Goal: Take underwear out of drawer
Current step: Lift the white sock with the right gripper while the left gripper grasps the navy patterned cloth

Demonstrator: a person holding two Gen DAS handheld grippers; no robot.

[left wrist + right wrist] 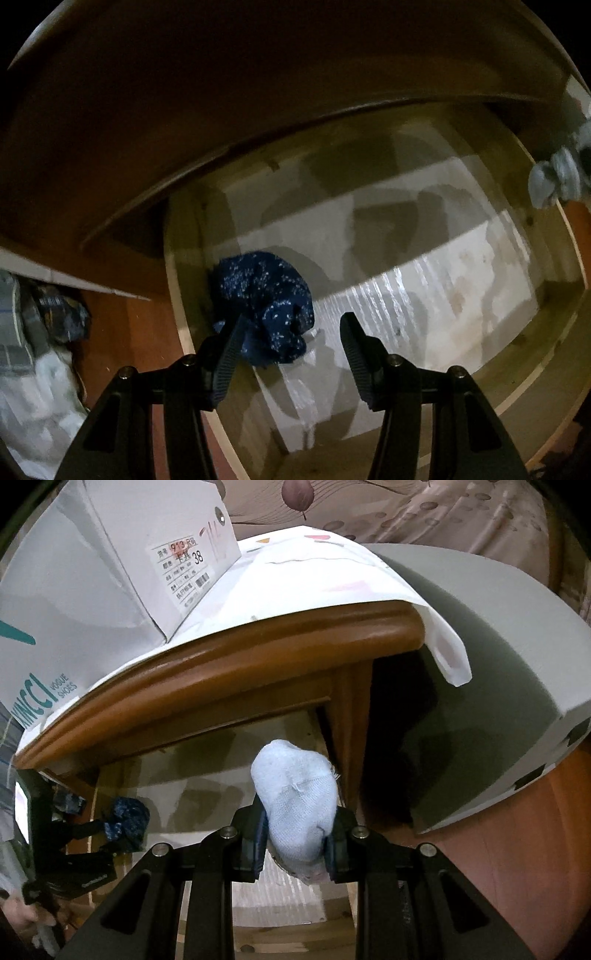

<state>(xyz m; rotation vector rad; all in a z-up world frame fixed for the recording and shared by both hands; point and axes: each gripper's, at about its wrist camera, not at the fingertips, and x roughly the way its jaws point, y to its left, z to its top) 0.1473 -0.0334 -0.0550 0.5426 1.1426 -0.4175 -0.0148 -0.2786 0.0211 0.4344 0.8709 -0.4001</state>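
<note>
A dark blue speckled underwear bundle [266, 295] lies against the left wall of the open wooden drawer [443, 295]. My left gripper [291, 325] points down over it and is open. Its left finger overlaps the bundle and its right finger stands clear of it. My right gripper [299, 823] is shut on a light blue underwear bundle [299, 794], held above the drawer's right side [207, 775]. That bundle also shows at the right edge of the left wrist view, as a light blue cloth [554, 177]. In the right wrist view, the left gripper [110, 840] sits at the dark blue underwear [127, 821].
The cabinet top [221, 672] overhangs the drawer, with a white sheet [314, 576] and a shoe box [110, 572] on it. A grey curved object [498, 646] stands at the right. Plaid and white clothes [33, 350] lie left of the drawer.
</note>
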